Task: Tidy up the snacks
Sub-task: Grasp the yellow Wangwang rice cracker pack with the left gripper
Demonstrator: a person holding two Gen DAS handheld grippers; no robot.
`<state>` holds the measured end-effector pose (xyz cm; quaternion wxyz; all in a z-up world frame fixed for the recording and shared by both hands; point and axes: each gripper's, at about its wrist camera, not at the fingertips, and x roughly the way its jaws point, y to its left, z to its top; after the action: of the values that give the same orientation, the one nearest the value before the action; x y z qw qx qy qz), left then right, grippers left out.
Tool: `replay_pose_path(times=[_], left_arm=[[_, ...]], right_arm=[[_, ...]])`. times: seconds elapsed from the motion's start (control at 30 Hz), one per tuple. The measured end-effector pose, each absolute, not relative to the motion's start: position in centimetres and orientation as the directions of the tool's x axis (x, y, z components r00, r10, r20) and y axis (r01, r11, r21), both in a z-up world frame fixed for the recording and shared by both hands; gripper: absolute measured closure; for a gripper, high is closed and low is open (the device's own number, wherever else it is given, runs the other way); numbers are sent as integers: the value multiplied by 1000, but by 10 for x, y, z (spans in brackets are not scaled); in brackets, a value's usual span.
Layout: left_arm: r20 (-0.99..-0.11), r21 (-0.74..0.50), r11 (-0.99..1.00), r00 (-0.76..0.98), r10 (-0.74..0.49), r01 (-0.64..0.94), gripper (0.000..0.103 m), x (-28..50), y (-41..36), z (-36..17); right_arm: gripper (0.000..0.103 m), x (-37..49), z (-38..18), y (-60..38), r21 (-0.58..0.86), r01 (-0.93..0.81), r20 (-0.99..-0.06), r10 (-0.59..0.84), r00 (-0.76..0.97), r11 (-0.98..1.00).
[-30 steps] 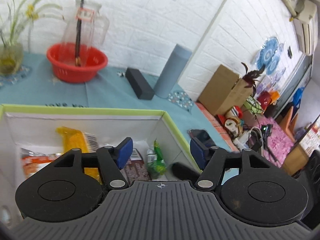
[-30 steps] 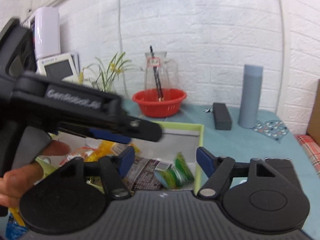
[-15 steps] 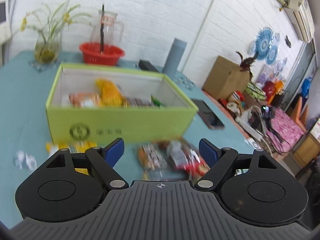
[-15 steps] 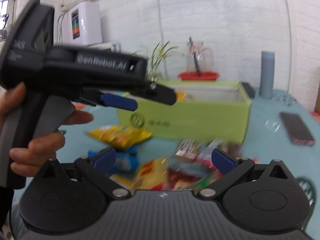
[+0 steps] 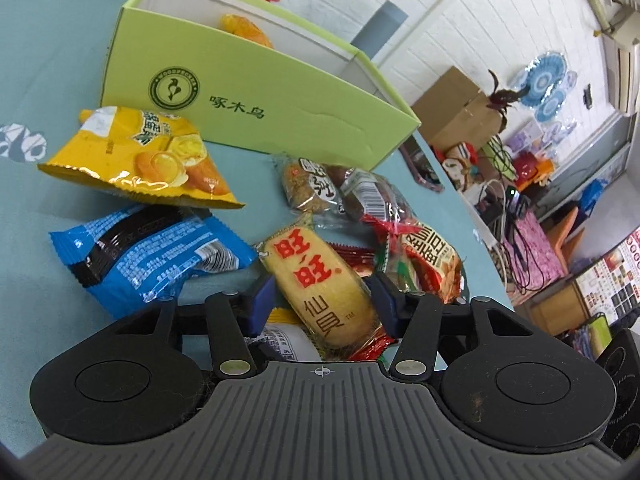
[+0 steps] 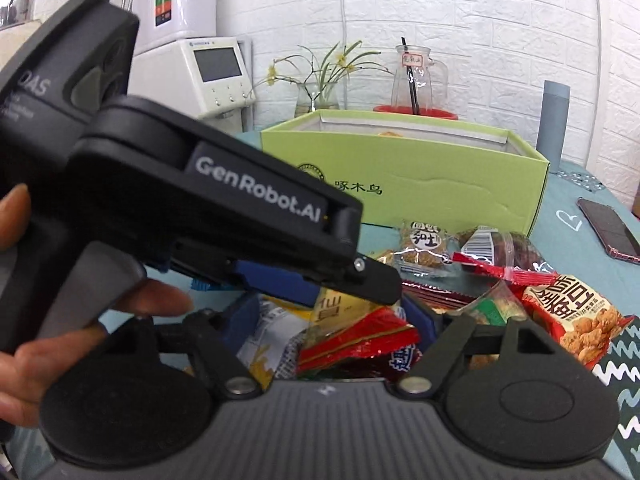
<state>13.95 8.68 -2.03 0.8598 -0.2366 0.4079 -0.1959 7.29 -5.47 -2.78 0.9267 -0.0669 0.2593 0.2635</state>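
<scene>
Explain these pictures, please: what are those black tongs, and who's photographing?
No robot: a person carries two two-finger grippers, each with a wide-angle camera looking along its fingers. One picture comes from the left gripper, the other from the right gripper, which also sees the hand holding the left one. Snack packets lie on a teal table before a green box. The left jaws have just been closing and pinch a yellow rice-cracker packet; the right jaws, also closing, straddle packets without gripping.
</scene>
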Motion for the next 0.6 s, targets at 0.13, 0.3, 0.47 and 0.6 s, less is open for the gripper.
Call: replay_pose_path(times=[0.13,0.3,0.47,0.6], left_arm=[[-615,-544,825,597,-516,153,70,123,88,-21],[-621,-522,838,601,-502,161,71,112,90,-20],[-614,-542,827,601,-511,149,70,119,92,-19],[-623,-544,829,599,-503,130,68,123,94,-21]], right_arm=[[19,60,-28,-49,38,-526,-525,465,713,850],[18,52,-30,-49,76,-541,-522,496,694,838],[23,59,-27,-59,88,-517,-520,482,705,852],[24,63,-27,-62,105,-505,-517,480,708,857]])
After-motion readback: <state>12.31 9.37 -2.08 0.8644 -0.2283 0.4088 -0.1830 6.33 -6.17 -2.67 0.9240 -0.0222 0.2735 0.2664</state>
